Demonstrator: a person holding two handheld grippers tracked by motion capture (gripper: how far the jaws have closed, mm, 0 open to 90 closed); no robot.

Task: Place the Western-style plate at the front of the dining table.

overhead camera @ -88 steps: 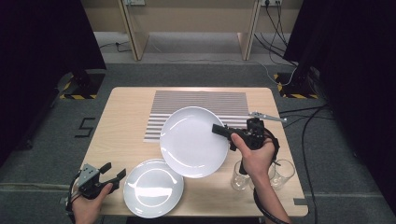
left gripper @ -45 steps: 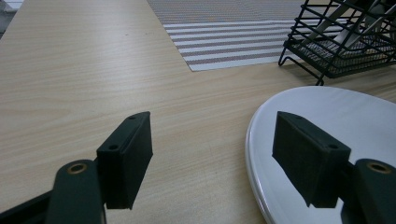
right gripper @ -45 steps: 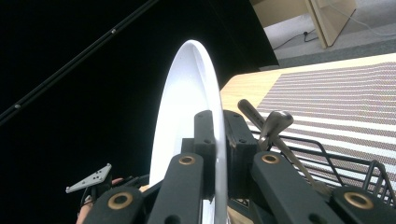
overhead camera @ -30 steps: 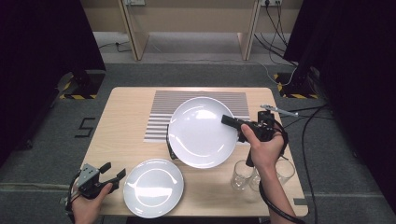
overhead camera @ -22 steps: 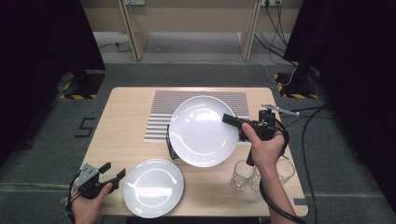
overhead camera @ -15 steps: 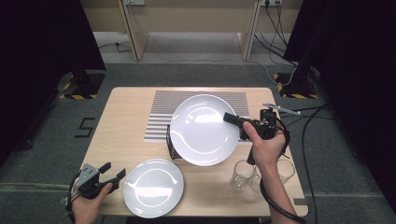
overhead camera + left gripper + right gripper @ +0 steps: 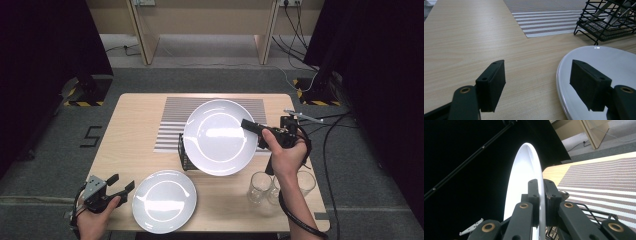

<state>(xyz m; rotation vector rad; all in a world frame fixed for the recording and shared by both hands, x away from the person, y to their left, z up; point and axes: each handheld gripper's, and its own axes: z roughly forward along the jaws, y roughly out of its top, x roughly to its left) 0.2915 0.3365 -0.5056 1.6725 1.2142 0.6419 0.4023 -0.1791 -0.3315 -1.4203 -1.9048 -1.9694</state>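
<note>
White and glossy, the big plate [image 7: 524,177] sits clamped by its rim between the right gripper [image 7: 540,195]'s black fingers [image 7: 533,195], which are clenched on it from both faces. From there it rises edge-on, thin and smooth, tilted rather than flat. In the high view the plate [image 7: 220,136] spreads out left of the right gripper [image 7: 252,126], round and plain, held up over a black wire rack [image 7: 184,152] at the edge of a striped mat [image 7: 172,125]. Two glasses [image 7: 260,186] stand near the wrist. The left gripper [image 7: 537,83] has its fingers [image 7: 491,82] released and wide apart, one hanging over the rim of a small plate [image 7: 614,67] lying flat on the wooden table [image 7: 469,42].
</note>
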